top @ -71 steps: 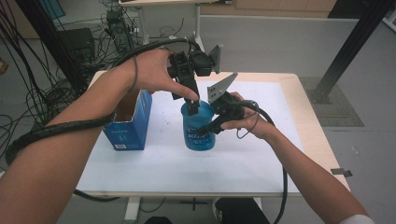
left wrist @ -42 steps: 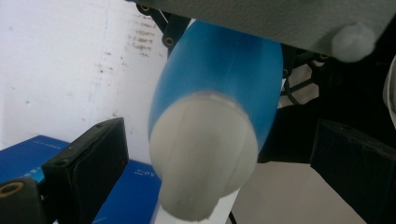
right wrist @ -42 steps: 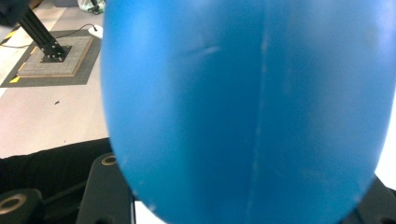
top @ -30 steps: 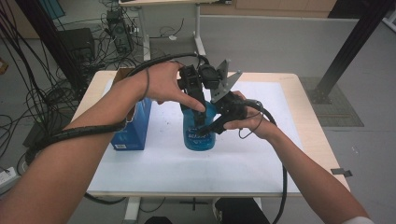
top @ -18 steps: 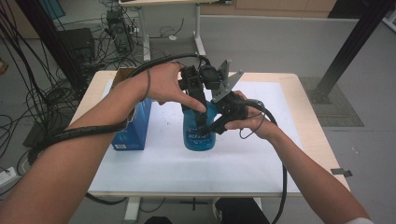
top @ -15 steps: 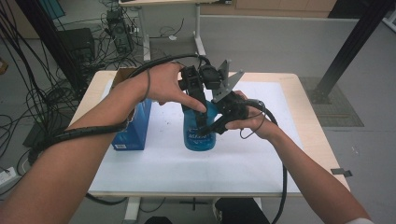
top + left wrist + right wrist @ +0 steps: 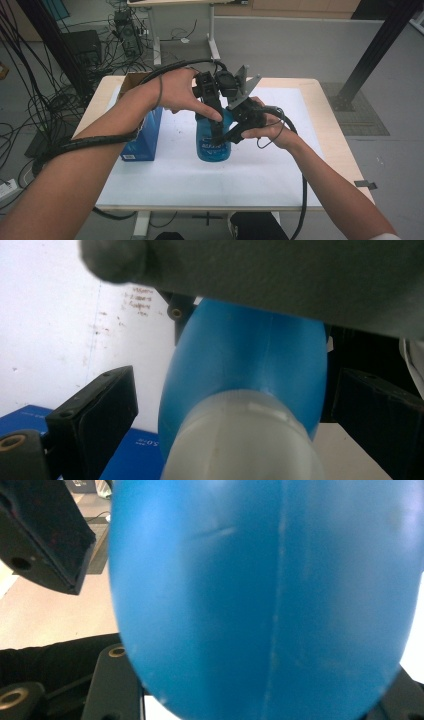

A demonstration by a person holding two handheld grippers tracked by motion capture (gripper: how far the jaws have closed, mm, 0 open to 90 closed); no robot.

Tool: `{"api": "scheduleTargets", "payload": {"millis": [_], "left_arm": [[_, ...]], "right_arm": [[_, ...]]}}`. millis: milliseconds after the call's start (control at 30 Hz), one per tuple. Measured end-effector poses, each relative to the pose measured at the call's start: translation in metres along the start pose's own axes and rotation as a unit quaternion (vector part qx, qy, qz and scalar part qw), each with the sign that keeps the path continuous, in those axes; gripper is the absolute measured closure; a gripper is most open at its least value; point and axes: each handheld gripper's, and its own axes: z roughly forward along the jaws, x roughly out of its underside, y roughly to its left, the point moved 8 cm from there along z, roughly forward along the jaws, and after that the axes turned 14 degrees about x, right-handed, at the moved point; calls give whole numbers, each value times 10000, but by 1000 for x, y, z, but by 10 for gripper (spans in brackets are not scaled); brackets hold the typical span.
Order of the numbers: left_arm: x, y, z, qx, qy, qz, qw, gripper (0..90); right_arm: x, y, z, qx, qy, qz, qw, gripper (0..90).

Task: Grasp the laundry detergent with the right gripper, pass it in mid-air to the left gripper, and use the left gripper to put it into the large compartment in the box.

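A blue plastic bottle with a white cap stands upright on the white mat. My left gripper comes down over its top, open. One black finger stands on each side of the bottle's shoulder, with a gap showing on the left. My right gripper reaches in from the right and is shut on the bottle's body, which sits between its jaws close to the camera.
A blue cardboard box stands open-topped left of the bottle, under my left forearm. The mat covers most of the wooden table. Cables trail from both grippers over the table's edges.
Since the earliest frame my left hand has shifted a little to the right over the bottle's top. Over the last second nothing has moved.
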Motion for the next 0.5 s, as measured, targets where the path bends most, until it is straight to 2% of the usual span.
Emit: {"api": "scheduleTargets", "payload": {"millis": [167, 200, 500], "left_arm": [[-1, 1, -1, -14, -20, 16, 10000, 51], [0, 2, -3, -25, 117, 145, 9998, 51], [-1, 2, -4, -52, 133, 154, 9998, 51]], "right_arm": [[0, -1, -1, 3, -9, 27, 10000, 430], [0, 0, -2, 2, 36, 115, 9999, 430], [0, -1, -2, 5, 32, 128, 9999, 430]]}}
